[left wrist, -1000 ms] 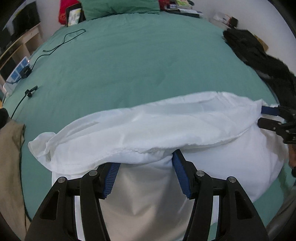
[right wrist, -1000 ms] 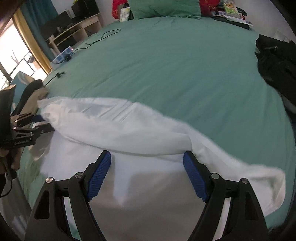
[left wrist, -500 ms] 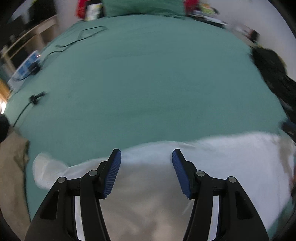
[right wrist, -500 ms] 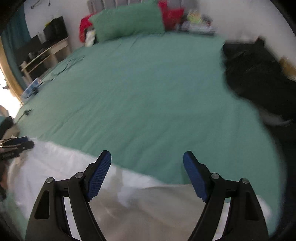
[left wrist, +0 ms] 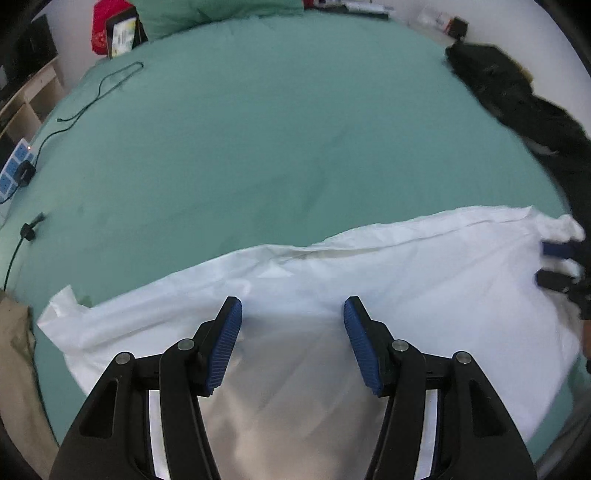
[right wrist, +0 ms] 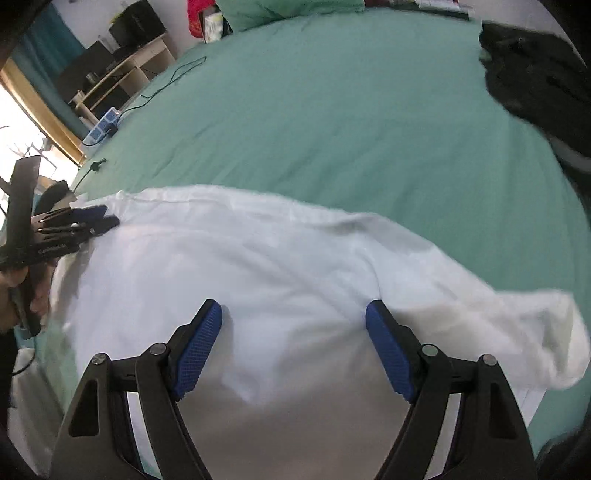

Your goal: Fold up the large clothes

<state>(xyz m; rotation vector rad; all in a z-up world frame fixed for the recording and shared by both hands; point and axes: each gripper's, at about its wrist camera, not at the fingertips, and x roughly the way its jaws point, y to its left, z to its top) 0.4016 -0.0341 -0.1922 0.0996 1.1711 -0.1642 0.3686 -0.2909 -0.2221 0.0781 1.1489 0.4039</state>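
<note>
White cloth [left wrist: 388, 280] is what I am working on, a large garment lying across the near edge of the green bed [left wrist: 280, 140], its far hem running in a crumpled line from one side to the other, with a loose end bunched up at the right in the right wrist view. My left gripper [left wrist: 292, 317] hangs over the middle of it with its blue pads [left wrist: 225, 347] standing well apart and only flat fabric between them; my right gripper [right wrist: 293, 325] is spread the same way, pads wide, nothing pinched. In the left wrist view the right gripper shows blurred at the cloth's right end, and in the right wrist view the left one sits at the cloth's left edge. Further out, a heap of black clothing [left wrist: 524, 107] lies along the right side of the bed, a thin black cable [left wrist: 92, 99] trails over the sheet at the left towards a power strip [left wrist: 13, 170], a tan piece of fabric [left wrist: 14, 362] hangs at the near left corner, and a green pillow [right wrist: 288, 11] with a red item [left wrist: 107, 22] beside it lies at the head. Compared with a second ago, the billowing fold that stood up across the cloth has dropped and the garment now lies flatter, and both grippers look slightly further up the bed.
</note>
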